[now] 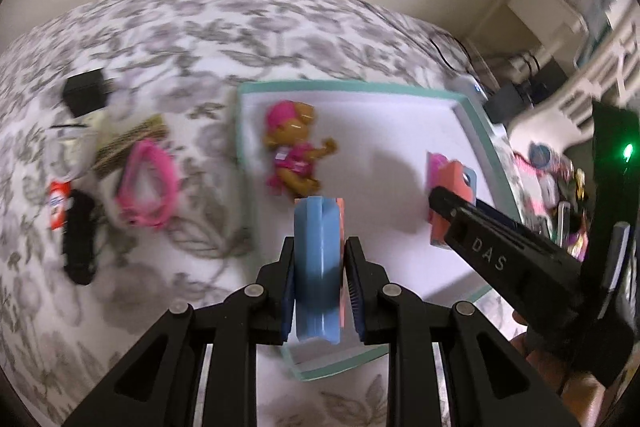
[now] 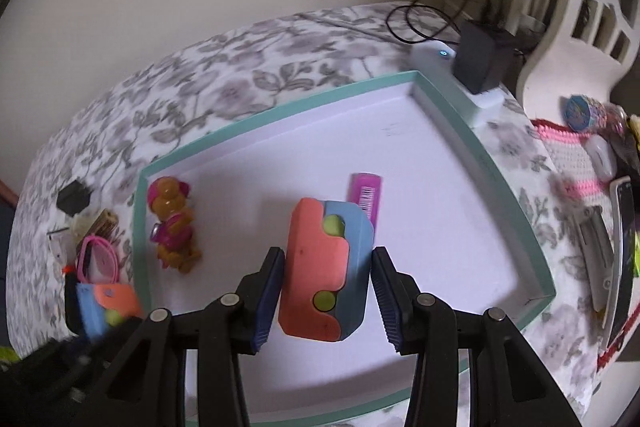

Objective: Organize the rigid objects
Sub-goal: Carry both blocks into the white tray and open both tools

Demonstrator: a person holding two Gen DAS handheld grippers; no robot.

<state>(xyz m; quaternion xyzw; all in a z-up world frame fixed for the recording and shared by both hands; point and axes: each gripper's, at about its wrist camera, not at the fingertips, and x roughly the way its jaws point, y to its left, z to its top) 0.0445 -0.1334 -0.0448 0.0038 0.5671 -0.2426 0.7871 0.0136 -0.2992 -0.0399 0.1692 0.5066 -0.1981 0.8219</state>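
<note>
Toy dog [image 2: 172, 227] and pink tube [image 2: 366, 197] inside teal-rimmed tray [image 2: 256, 119].

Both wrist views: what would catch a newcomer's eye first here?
Each pair of tongs grips a blue and coral block: the left tongs hold theirs edge-on, the right tongs hold theirs showing two green dots. Both hang above the white tray with the teal rim, where a pink-dressed toy puppy lies near the left edge.

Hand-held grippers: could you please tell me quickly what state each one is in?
Left hand-held gripper: shut on a blue and coral block.
Right hand-held gripper: shut on a coral and blue block.
</note>
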